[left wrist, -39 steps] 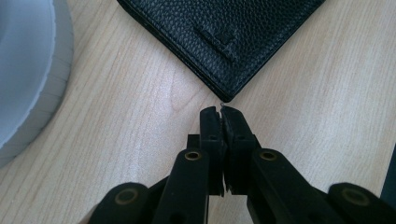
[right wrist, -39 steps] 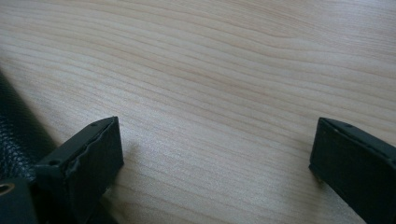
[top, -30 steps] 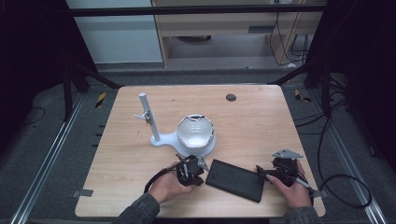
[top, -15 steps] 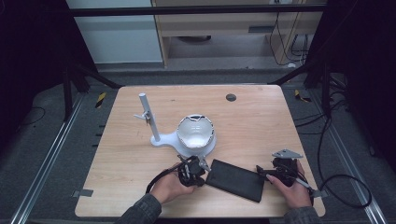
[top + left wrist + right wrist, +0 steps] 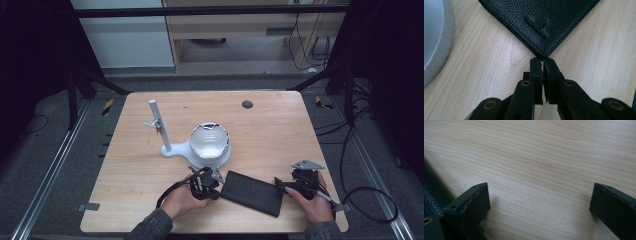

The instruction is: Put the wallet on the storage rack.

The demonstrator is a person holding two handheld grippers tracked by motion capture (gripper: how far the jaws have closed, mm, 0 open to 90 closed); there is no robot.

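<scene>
The left gripper (image 5: pixel 542 61) is pinching the black leather wallet's (image 5: pixel 541 22) corner, jaws nearly closed; the right gripper (image 5: pixel 539 200) is waiting wide open on the desk (image 5: pixel 549 157), probably to lift next.

No legible text, number or brand was found on any item. The black leather case (image 5: pixel 541 23) carried a small raised rectangular tab on its grained face, where a mark might sit, but no lettering could be read on it. The yellow-and-black striped tape (image 5: pixel 107 106) on the floor beside the table (image 5: pixel 280 130) was a hazard marking, without words.
</scene>
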